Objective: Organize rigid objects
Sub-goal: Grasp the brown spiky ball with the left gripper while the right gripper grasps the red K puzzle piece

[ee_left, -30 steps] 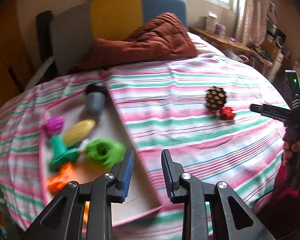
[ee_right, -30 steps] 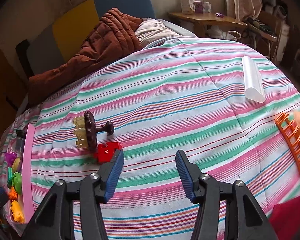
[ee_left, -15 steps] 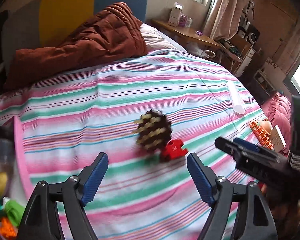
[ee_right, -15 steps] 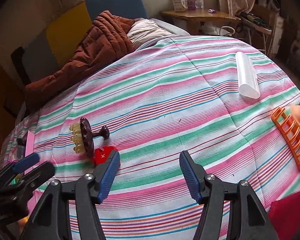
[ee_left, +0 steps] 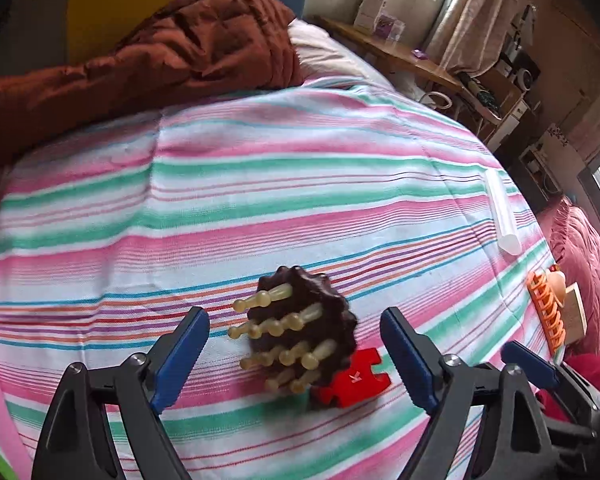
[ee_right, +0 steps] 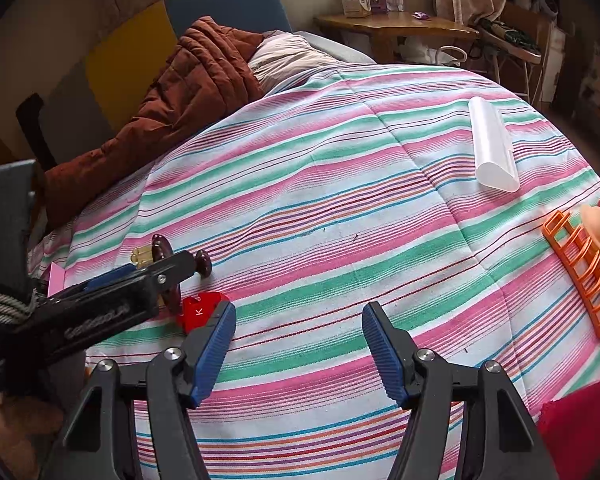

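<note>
The left gripper (ee_left: 294, 354), jaws spread wide and empty, brackets the brown scalp brush (ee_left: 300, 330), which lies on the striped bedspread (ee_left: 260, 208) touching a red puzzle piece (ee_left: 354, 380). The right gripper (ee_right: 298, 346) also gapes empty. Nothing looks sorted here; beyond the brush, a clear tube (ee_right: 494, 152) and orange rack (ee_right: 580, 264) wait. The brush's handle is hidden.

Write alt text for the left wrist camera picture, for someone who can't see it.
An open left gripper hovers over a dark brown massage brush with pale prongs, which lies on a striped bedsheet beside a red puzzle piece. A brown quilt is bunched at the head of the bed.
</note>
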Demonstrator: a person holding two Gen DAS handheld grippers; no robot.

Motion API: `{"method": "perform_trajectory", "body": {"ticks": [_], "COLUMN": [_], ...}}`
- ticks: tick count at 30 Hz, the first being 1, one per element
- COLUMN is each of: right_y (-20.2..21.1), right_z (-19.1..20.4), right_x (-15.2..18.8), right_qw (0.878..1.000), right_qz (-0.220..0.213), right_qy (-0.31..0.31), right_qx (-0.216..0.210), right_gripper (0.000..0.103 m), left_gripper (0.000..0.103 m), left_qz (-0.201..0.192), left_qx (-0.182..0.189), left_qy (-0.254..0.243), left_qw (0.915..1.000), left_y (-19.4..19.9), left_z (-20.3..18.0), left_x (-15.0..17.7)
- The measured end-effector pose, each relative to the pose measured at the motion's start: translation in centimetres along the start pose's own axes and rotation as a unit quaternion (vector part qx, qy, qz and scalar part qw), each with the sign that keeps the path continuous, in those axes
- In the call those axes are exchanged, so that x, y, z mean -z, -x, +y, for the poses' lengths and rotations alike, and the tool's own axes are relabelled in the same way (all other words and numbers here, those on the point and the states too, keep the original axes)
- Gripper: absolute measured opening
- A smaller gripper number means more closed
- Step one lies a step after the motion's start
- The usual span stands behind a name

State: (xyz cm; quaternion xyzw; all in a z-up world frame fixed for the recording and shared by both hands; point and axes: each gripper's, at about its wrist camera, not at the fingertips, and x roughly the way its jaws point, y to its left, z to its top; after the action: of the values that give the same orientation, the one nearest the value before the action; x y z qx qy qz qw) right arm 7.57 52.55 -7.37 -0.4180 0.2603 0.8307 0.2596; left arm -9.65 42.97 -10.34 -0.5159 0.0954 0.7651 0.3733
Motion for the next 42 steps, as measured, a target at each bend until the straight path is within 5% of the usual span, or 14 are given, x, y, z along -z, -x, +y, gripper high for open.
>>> {"method": "perform_trajectory", "body": {"ticks": [1, 2, 24, 30, 42], "right_y": [-0.1, -0.1, -3.1, -4.7, -6.9], "right_z": [0.0, 0.1, 4.5, 6.4, 9.5], "right_x": [0.1, 0.1, 3.0, 3.0, 2.0], "right_qw": [1.000, 1.000, 0.994, 0.991, 0.984], "right_qz": [0.001, 0.002, 0.027, 0.033, 0.014], "right_qy": [0.002, 0.004, 0.097, 0.118, 0.177], "right_qx": [0.000, 0.001, -0.036, -0.045, 0.005], "right_gripper": [0.066, 0.066, 0.066, 0.077, 0.080], "left_gripper": [0.064, 0.063, 0.063, 0.063, 0.063], "left_qz": [0.010, 0.006, -0.114, -0.133, -0.153], "left_qx": [0.002, 0.008, -0.071, -0.090, -0.112], "left_qy": [0.001, 0.003, -0.019, -0.018, 0.007], "left_qw": [0.9999, 0.9999, 0.9907, 0.9869, 0.9819], "left_y": [-0.6, -0.6, 14.0, 16.9, 20.3], "left_z": [0.2, 0.4, 4.8, 5.9, 8.1], "left_x": [0.1, 0.4, 9.9, 12.3, 14.7]}}
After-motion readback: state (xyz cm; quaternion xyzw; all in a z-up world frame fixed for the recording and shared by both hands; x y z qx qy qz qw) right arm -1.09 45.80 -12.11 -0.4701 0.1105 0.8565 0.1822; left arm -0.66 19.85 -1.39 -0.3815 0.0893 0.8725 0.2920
